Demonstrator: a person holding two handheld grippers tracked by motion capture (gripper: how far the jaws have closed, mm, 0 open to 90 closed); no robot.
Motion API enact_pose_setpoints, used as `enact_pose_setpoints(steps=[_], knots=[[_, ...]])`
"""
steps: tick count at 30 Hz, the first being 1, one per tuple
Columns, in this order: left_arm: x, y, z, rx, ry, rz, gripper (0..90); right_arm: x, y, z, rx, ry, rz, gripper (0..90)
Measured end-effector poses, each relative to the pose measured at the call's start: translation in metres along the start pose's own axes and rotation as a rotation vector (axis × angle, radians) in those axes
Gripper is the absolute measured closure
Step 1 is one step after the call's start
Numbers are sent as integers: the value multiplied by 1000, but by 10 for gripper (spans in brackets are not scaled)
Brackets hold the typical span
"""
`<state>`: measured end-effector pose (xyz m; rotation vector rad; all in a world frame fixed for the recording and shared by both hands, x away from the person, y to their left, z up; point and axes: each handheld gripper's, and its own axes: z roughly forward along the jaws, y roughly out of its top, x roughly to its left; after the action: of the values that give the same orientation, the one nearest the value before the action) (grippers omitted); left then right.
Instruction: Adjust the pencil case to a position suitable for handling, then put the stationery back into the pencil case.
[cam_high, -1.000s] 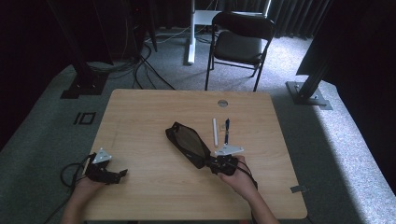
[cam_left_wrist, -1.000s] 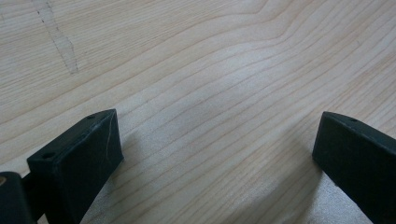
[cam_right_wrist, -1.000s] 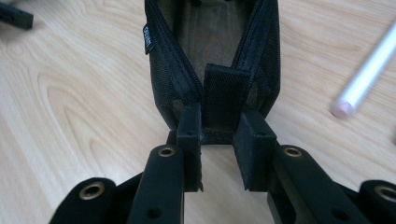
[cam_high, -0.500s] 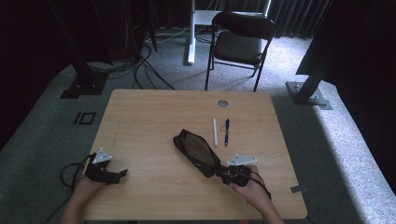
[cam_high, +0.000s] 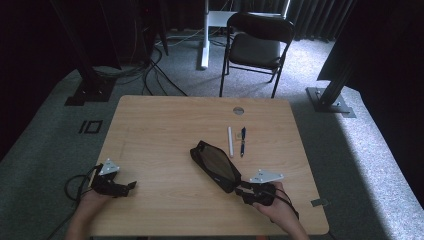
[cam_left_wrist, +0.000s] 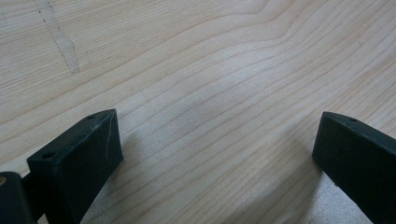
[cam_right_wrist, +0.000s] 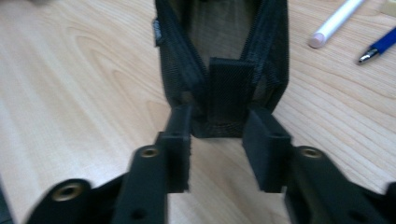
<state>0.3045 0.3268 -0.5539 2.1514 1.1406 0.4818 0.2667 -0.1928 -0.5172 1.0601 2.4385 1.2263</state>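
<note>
Two pens (cam_high: 236, 141) lie just beyond the black mesh pouch (cam_high: 216, 165) at mid-table. Right gripper (cam_right_wrist: 216, 140) sits half-open at its near end, not clamping; left gripper (cam_left_wrist: 217, 154) spread wide, empty. Closing carelessly could drag the pouch.

Looked forward and down from above the near edge across the whole table (cam_high: 165, 125). Rode low between each pair of jaws, pressed near the wood. Shared, ahead of the right jaws, the black pouch (cam_right_wrist: 222, 60) (cam_high: 216, 165) and pens.
</note>
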Motion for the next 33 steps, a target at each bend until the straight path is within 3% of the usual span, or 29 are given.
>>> enact_pose_setpoints(steps=[6, 12, 15, 17, 20, 22, 28, 33], knots=[[0, 0, 0, 0, 0, 0, 16, -9, 1, -13, -3, -14, 3, 562], [0, 0, 0, -1, 0, -1, 16, -44, 14, -15, -76, -150, 82, 532], [0, 0, 0, 0, 0, -1, 16, -51, 18, -12, -93, -168, 107, 532], [0, 0, 0, 0, 0, -1, 16, -74, 36, 10, -108, -248, 154, 517], [0, 0, 0, 0, 0, -1, 16, -79, 40, 17, -107, -269, 166, 516], [0, 0, 0, 0, 0, -1, 16, -96, 52, 39, -107, -320, 208, 516], [0, 0, 0, 0, 0, -1, 16, -117, 62, 77, -54, -356, 264, 529], [0, 0, 0, 0, 0, -1, 16, -126, 66, 98, -18, -383, 306, 548]])
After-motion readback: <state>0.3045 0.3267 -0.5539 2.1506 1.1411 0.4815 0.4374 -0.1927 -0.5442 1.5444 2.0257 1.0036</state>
